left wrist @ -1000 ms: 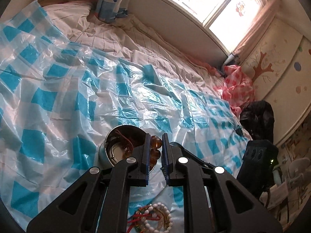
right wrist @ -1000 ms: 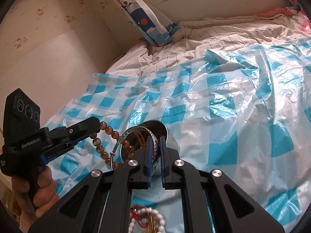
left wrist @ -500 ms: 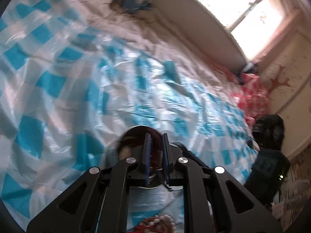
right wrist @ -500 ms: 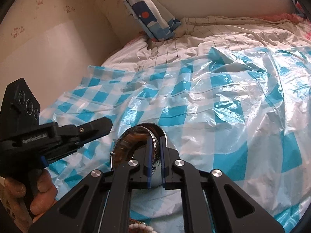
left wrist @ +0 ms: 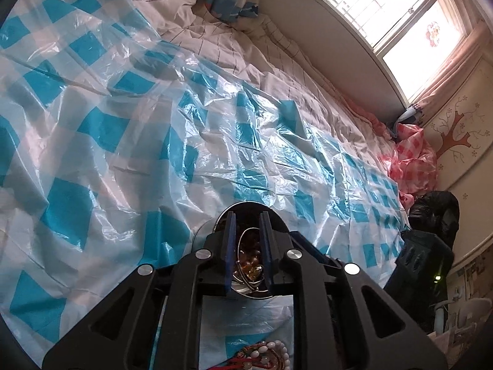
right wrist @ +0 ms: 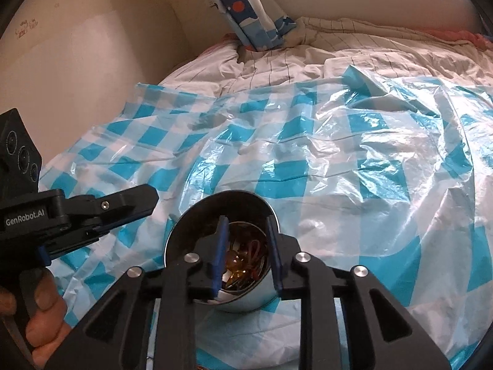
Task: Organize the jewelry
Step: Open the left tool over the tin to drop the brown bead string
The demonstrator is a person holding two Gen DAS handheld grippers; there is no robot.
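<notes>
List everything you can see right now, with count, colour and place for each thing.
metal bowl: one, silver, on the plastic sheet, jewelry inside
amber beads: one heap, orange-brown, in the bowl
pearl bracelet: one, white, nearer than the bowl
plastic sheet: one, blue-white checked, over the bed
pillow: one, blue-white, by the wall
black bag: one, bedside
left gripper: black, open above the bowl
right gripper: black, open above the bowl
</notes>
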